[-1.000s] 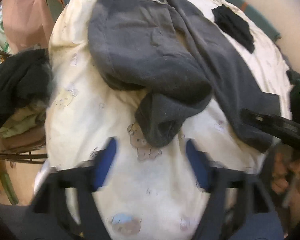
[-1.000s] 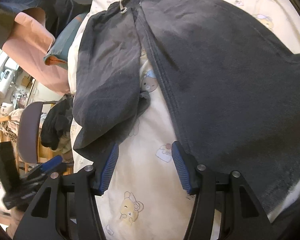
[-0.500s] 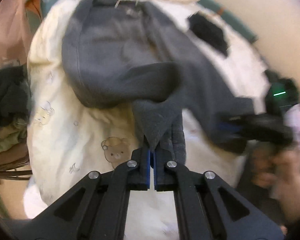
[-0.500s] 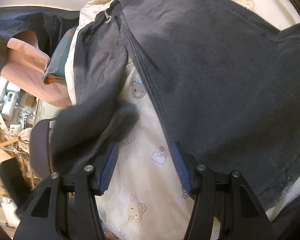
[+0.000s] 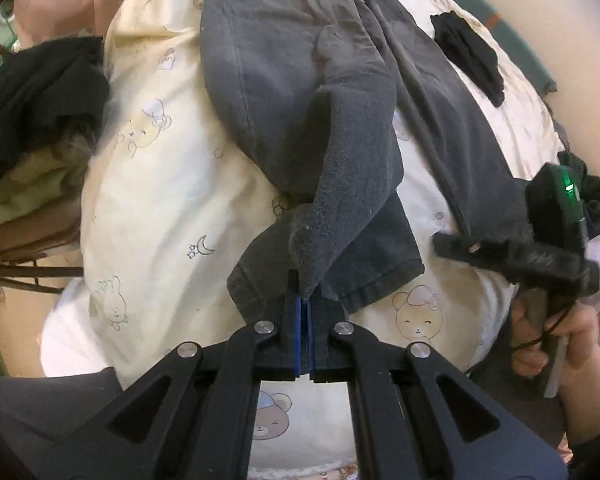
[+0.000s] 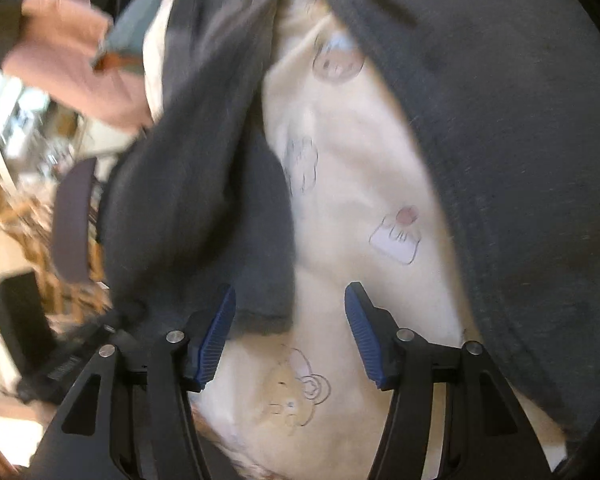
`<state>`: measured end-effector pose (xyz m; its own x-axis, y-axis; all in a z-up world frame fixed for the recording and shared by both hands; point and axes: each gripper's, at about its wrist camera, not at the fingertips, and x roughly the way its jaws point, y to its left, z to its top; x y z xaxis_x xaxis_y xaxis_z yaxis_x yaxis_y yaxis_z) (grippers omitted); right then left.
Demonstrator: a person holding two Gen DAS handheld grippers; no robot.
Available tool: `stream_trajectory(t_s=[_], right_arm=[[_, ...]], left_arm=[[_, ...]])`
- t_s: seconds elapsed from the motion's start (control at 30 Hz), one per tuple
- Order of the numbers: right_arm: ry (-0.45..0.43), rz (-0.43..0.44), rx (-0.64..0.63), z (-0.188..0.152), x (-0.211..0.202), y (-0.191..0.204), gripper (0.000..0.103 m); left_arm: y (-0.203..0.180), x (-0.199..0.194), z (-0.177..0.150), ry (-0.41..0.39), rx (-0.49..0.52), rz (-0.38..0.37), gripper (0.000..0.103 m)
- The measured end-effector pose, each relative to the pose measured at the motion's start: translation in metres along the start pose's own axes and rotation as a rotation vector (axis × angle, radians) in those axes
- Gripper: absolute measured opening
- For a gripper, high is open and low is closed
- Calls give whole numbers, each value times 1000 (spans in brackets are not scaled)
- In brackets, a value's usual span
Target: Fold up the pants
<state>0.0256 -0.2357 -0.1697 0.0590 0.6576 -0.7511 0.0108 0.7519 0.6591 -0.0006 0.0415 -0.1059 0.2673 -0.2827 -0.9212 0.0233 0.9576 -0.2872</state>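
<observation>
The pants [image 5: 308,92] lie on the bed [image 5: 156,184], legs running far to near. The left claw [image 5: 304,332] is clamped on the near hem of the left leg. The right claw [image 6: 290,332] gapes empty over bare sheet, with the other leg's [image 6: 540,160] hem just to its right.

Cream bear-print bedding [image 5: 160,200], grey pants [image 5: 300,80] spread across it, small black garment [image 5: 468,52] — possibly socks — near the edge

Bed w/ cream cartoon-print duvet [image 5: 152,184]; plain beige wall [image 5: 540,12] behind; chair [image 6: 72,216] w/ piled clothes [image 5: 32,96] beside bed.
</observation>
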Motion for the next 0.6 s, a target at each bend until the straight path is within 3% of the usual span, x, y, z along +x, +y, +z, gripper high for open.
stream_trajectory(t_s=[0.2,0.27,0.33,0.4,0.47,0.5,0.57,0.6], right_arm=[[20,-35,-109,3,23,23,56],[34,-39,-172,1,31,33,26],[31,-70,-203,-3,31,38,12],[27,-51,-207,-11,23,44,11],[38,16,-161,-25,8,45,11],[56,66,-131,-33,1,44,11],[120,81,-110,-53,1,42,11],[165,90,-85,-64,6,37,16]], left_arm=[[-3,-1,-4,-47,16,-9,1],[-6,-4,-4,-68,41,-18,1],[-14,-6,0,-92,59,-23,1],[-20,-16,3,-138,73,-53,1],[-31,-37,4,-227,92,-137,1],[-34,-45,3,-256,104,-170,2],[-48,-56,0,-301,149,-226,4],[-57,-56,0,-299,172,-240,4]])
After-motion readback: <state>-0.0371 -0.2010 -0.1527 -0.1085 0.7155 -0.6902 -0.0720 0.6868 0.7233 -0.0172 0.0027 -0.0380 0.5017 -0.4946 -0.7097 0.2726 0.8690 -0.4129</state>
